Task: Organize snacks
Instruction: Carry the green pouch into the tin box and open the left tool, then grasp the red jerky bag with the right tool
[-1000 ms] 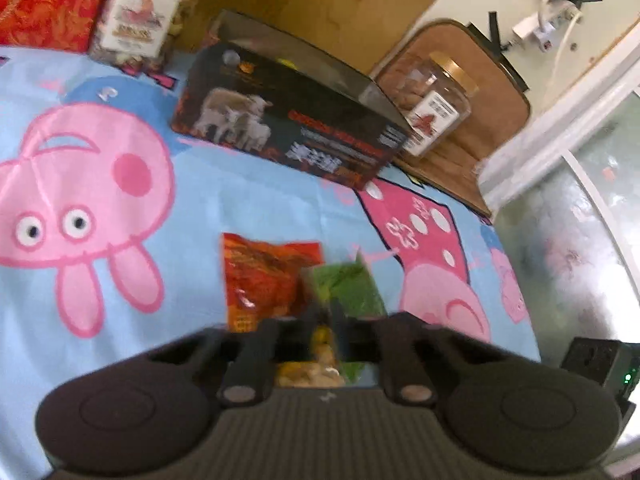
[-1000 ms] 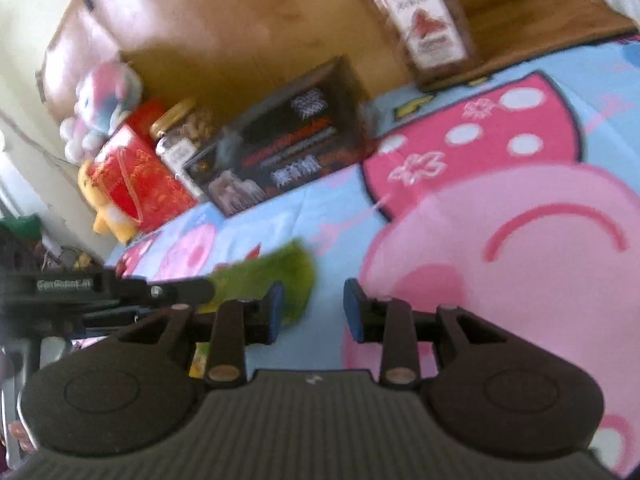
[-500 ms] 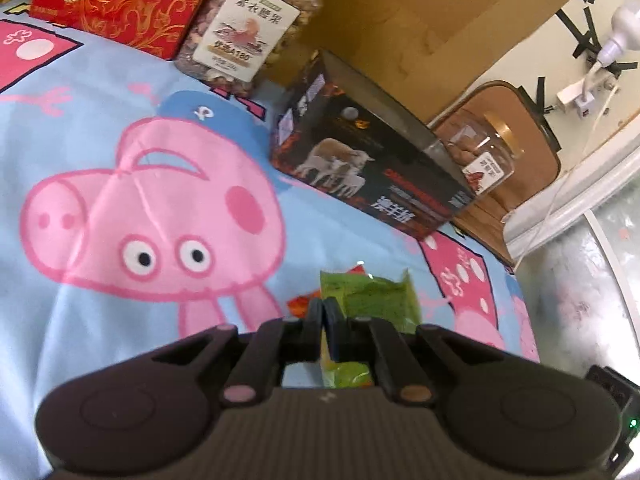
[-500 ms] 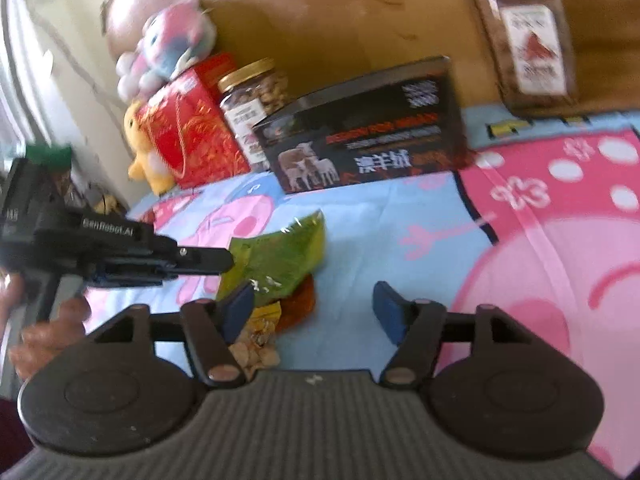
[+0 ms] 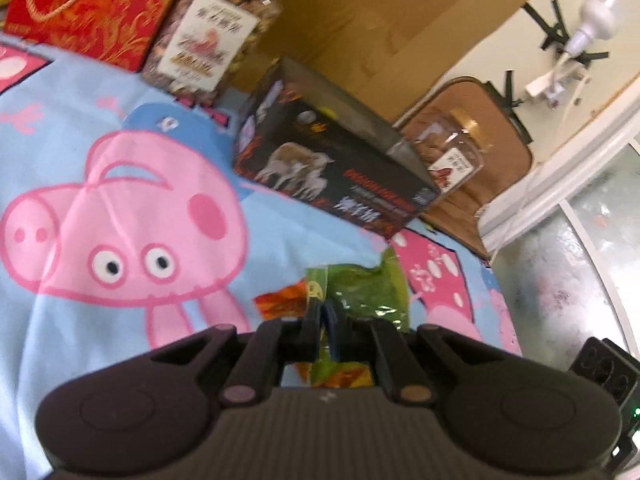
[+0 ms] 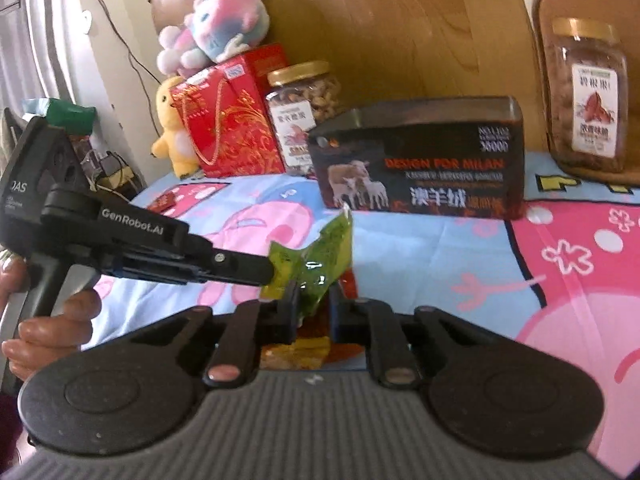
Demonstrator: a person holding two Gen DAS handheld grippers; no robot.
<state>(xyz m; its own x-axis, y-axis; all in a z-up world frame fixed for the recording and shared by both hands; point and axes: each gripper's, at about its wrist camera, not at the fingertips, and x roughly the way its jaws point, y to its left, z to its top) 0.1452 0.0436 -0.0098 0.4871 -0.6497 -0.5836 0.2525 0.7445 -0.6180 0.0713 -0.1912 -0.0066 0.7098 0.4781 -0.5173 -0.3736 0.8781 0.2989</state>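
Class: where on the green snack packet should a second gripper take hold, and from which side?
Grip the green snack packet by its free lower flat edge, coming from below and the near side. It is thin film, held up off the sheet; the left gripper already pinches its left edge.

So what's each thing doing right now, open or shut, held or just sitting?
Left gripper: shut on green snack packet.
Right gripper: jaws just closing, around the packet.
Black box: closed, sitting on the blanket.
Nut jar: lid on, upright.
Red gift bag: standing.
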